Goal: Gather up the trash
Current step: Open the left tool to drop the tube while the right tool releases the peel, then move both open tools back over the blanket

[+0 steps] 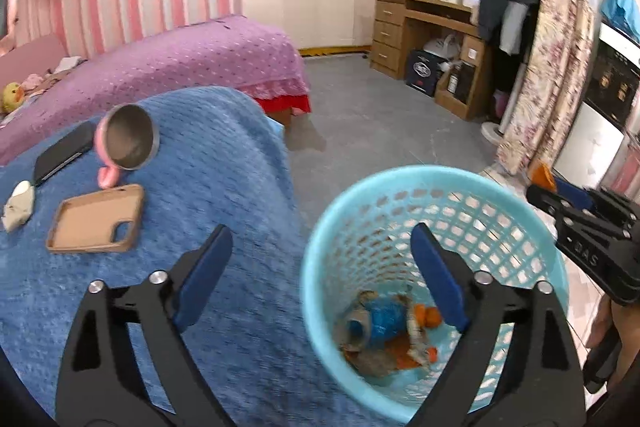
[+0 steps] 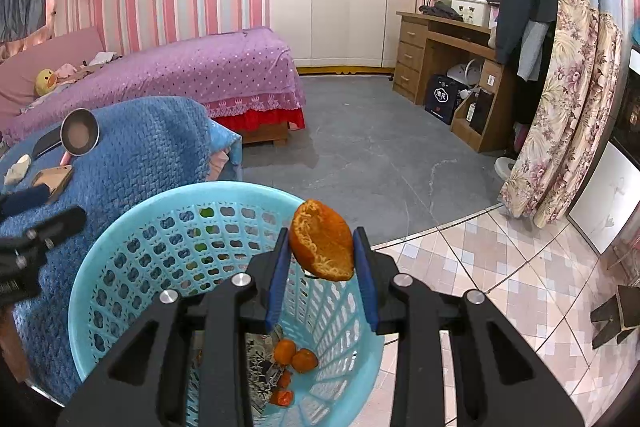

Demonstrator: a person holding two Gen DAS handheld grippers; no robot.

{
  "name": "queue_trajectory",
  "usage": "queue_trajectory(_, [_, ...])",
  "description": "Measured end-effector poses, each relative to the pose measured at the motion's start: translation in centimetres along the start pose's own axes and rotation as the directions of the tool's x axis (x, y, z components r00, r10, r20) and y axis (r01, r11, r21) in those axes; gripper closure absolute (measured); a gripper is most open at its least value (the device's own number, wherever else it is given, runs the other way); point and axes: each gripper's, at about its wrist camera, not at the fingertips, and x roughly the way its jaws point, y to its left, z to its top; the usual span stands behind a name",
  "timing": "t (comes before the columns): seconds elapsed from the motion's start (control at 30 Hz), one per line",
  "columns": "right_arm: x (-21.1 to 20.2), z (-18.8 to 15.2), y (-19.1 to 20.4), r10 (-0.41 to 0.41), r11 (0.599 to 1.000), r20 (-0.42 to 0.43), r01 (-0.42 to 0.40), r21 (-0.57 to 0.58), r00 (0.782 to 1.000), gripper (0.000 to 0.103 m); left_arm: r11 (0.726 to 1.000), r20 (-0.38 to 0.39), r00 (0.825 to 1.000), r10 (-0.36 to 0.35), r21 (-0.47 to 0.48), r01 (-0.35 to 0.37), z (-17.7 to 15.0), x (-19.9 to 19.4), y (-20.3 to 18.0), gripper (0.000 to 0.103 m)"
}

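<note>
1. Our right gripper (image 2: 322, 255) is closed on a curved piece of orange citrus peel (image 2: 322, 246), pinched between the two blue pads, pith side towards the camera. It hangs above the far rim of the round light-blue plastic lattice waste basket (image 2: 120, 251); we judge it is held there so that it falls inside on release.
2. Our left gripper (image 1: 322, 259) is spread wide with nothing in it. One blue finger sits over the blue knitted blanket (image 1: 224, 163), the other over the basket's mouth. We judge it is idle, kept clear of the drop.
3. The basket stands on the floor, tight against the blanket-covered surface, near enough for short carries. Down in it lie more orange peel pieces (image 2: 296, 357), a crumpled blue wrapper (image 1: 384, 319) and brownish scraps.
4. Left on the blanket: a pale crumpled wad of tissue (image 1: 18, 205), probably the next trash to collect. Beside it are a tan phone case lying face down (image 1: 98, 219), a dark phone (image 1: 62, 157) and a pink mug with a steel interior tipped on its side (image 1: 128, 143); we take these as belongings, not waste.
5. Writing: on the right gripper's black body, seen from the left wrist view (image 1: 588, 239), we make out letters like "DAS", partly cut off. The dark box under the wooden desk (image 2: 440, 99) carries a white logo, too small to read.
</note>
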Motion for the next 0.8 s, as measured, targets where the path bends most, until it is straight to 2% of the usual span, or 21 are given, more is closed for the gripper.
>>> queue_trajectory(0.2, [0.0,0.1,1.1,0.007,1.000,-0.001,-0.007,-0.015,1.000,0.071,0.997,0.037,0.997,0.072,0.006,-0.072,0.4,-0.8,1.7,0.009])
queue_trajectory(0.53, [-0.1,0.7,2.7,0.016,1.000,0.014,-0.016,-0.020,1.000,0.068,0.994,0.043,0.993,0.106,-0.037,-0.104,0.4,-1.5,4.7,0.008])
queue_trajectory(0.63, [-0.3,0.9,3.0,0.014,1.000,0.023,-0.014,-0.011,1.000,0.055,0.992,0.053,0.991,0.124,-0.038,-0.122,0.5,-1.9,5.3,0.008])
queue_trajectory(0.7, [-0.3,1.1,3.2,0.007,1.000,0.026,-0.007,-0.004,1.000,0.043,0.991,0.059,0.990,0.132,-0.042,-0.130,0.6,-2.1,5.8,0.007])
queue_trajectory(0.77, [-0.2,1.2,3.4,-0.003,1.000,0.028,0.003,0.000,1.000,0.040,0.990,0.062,0.989,0.136,-0.049,-0.133,0.6,-2.4,6.3,0.007])
queue_trajectory(0.8, [-0.2,1.3,3.6,-0.008,1.000,0.027,0.007,0.002,1.000,0.034,0.989,0.064,0.988,0.137,-0.056,-0.134,0.5,-2.5,6.7,0.007])
